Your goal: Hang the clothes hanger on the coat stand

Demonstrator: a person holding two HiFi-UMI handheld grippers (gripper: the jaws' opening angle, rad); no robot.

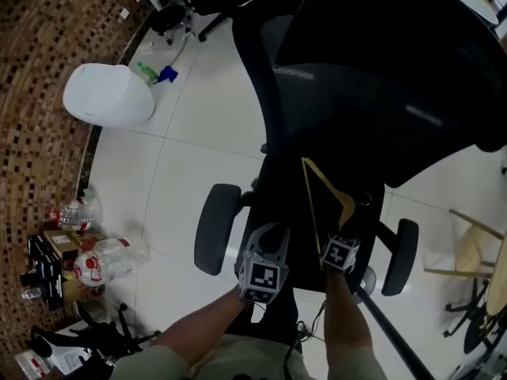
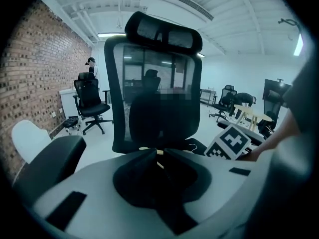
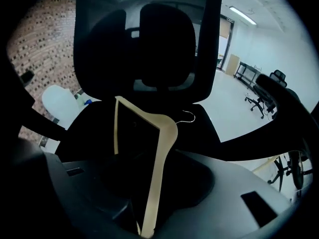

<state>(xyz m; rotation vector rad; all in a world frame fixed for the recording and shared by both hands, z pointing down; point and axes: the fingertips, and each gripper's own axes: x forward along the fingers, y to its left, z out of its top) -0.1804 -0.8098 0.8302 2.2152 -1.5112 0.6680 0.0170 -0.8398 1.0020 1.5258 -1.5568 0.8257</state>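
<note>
The hanger [image 1: 342, 197] is laid on the chair [image 1: 380, 77], mid-frame, its arm unclamped between the wide-apart jaws of the right hand-held gripper [image 1: 339, 237]. The left hand-held gripper [image 1: 268, 236] is closed and empty. Grasping is judged in hand; closure is needed.

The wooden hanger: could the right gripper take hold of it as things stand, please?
Probably yes: one arm of the hanger lies between the open jaws of the right gripper, with nothing blocking it.
</note>
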